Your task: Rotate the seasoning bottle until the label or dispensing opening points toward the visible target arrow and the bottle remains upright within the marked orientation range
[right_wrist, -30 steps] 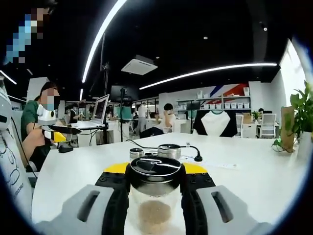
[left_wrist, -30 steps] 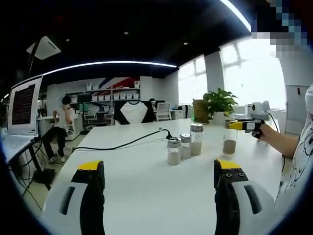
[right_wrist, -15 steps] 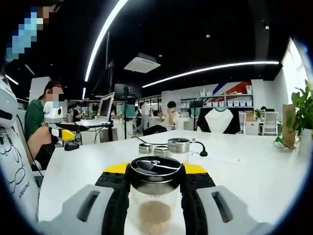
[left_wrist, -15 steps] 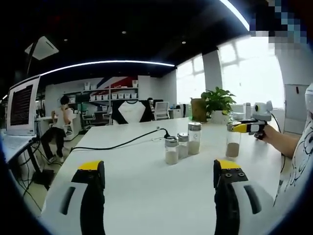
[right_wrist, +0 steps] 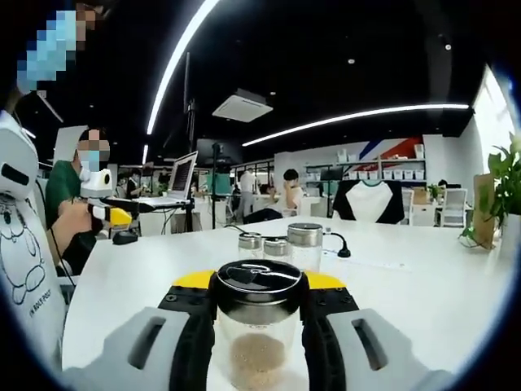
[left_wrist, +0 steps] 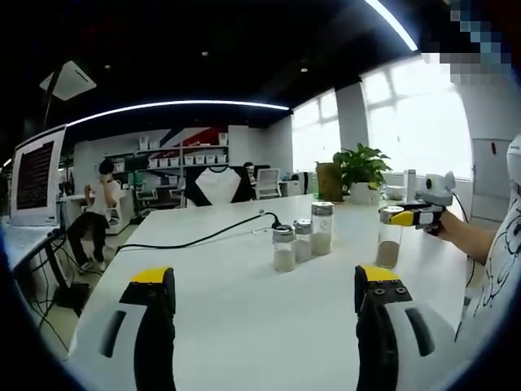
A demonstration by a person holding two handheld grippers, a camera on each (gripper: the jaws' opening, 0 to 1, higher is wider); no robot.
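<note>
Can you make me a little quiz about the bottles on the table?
1. True or false: the right gripper has its jaws shut on a seasoning bottle.
2. How many other bottles stand in a group on the white table? A) three B) five C) one
3. Fill in: the left gripper is ____ and holds nothing.

Key: 1 true. 2 A, the three bottles near the black cable. 3 open.
</note>
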